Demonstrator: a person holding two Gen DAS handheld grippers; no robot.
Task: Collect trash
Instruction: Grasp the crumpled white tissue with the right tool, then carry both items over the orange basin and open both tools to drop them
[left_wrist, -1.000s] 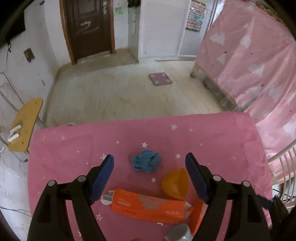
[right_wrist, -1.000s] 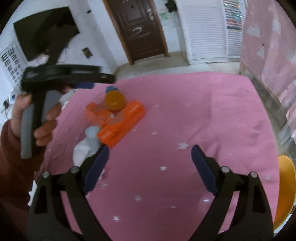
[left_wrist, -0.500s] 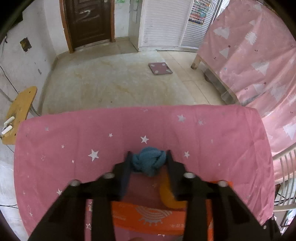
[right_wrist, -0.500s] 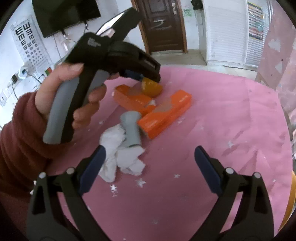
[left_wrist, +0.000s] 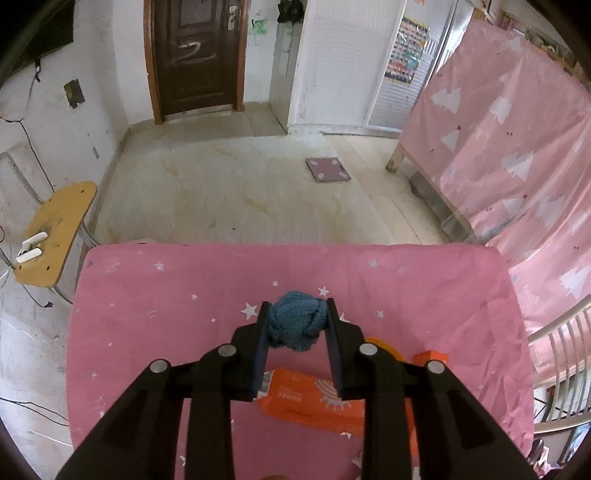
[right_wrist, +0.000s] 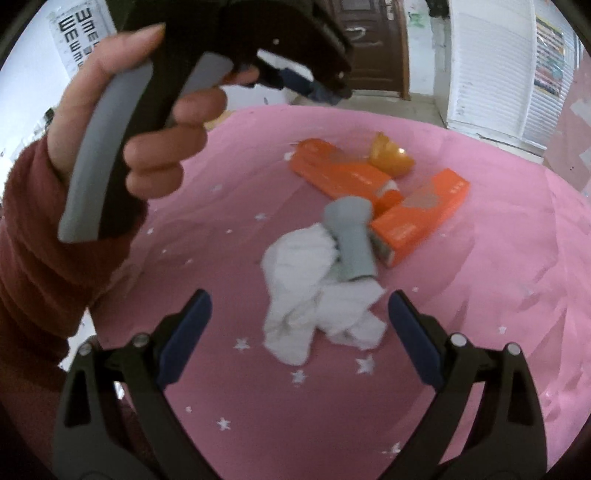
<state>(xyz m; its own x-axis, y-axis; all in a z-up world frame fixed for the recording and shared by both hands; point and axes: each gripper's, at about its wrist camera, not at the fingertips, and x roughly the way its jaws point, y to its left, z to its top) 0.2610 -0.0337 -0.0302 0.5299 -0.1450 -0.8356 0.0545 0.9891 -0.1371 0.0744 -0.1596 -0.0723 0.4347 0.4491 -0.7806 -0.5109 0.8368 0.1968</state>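
A crumpled blue cloth ball (left_wrist: 297, 320) hangs just above the pink star-print table (left_wrist: 166, 314), with my left gripper (left_wrist: 295, 314) shut on it. In the right wrist view that same gripper (right_wrist: 325, 86) is held by a hand in a red sleeve (right_wrist: 44, 236) at the upper left. My right gripper (right_wrist: 299, 314) stands open over a crumpled white tissue (right_wrist: 314, 295), which lies between its spread fingers without touching them. A grey paper tube (right_wrist: 352, 240) rests on the tissue's far side.
Two orange boxes (right_wrist: 421, 218) (right_wrist: 336, 173) and an orange cup (right_wrist: 391, 157) lie beyond the tissue. One orange box (left_wrist: 306, 398) shows under the left gripper. A wooden chair (left_wrist: 55, 236) stands left of the table, a pink-draped frame (left_wrist: 517, 147) at right.
My left gripper closed on the blue cloth ball and lifted it slightly. My right gripper swung left, so the white tissue now lies between its open fingers.
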